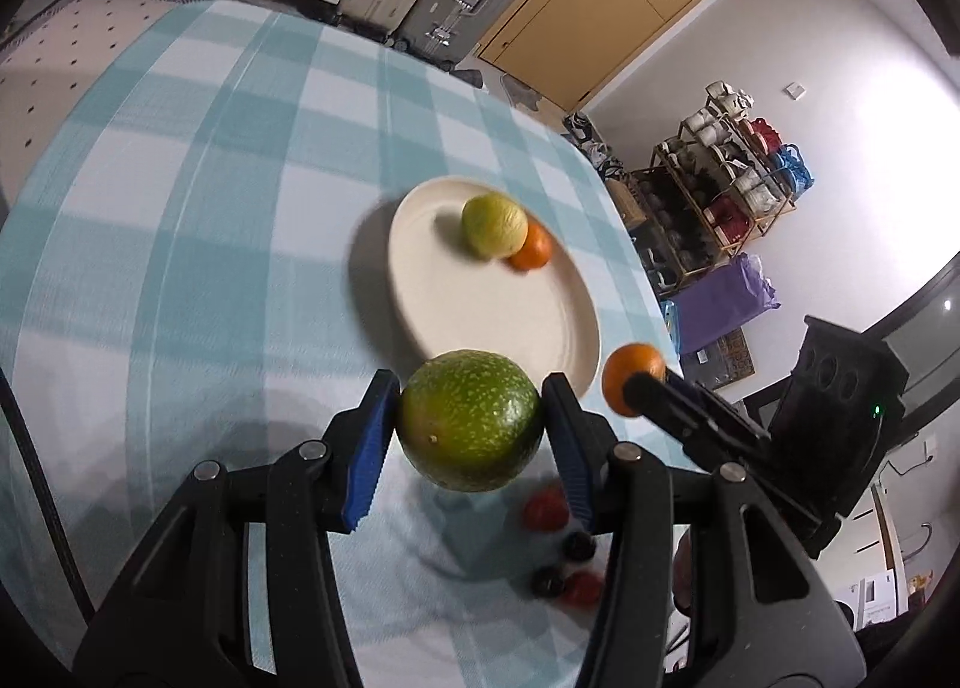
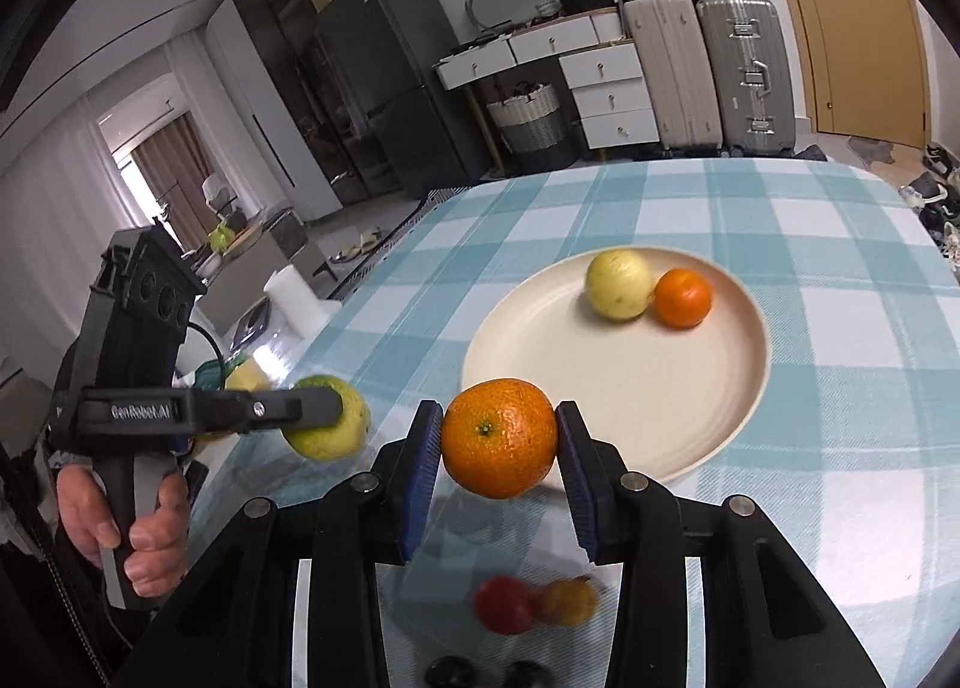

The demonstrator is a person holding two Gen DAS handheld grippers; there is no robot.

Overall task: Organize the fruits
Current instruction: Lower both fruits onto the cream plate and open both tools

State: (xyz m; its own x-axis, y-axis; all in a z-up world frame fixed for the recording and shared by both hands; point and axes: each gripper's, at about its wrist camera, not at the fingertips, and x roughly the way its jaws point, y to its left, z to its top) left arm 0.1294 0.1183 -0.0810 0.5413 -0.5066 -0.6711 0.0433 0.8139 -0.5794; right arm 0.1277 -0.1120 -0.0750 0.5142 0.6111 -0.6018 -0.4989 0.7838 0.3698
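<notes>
Blue pads of the left claw (image 1: pixel 471 430) clamp a speckled green fruit (image 1: pixel 470 428) above the checked desk (image 1: pixel 198 244), just short of the cream plate (image 1: pixel 480 316). The right claw (image 2: pixel 499 439) grips an orange (image 2: pixel 499 437) in the air. On the plate a pale yellow-green fruit (image 2: pixel 618 284) touches a small orange (image 2: pixel 682 297). Blurred red and dark bits, perhaps small fruits (image 2: pixel 504 604), lie below.

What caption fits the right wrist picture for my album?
Right gripper lifts an orange above the checked tablecloth, near a cream plate holding two fruits.
</notes>
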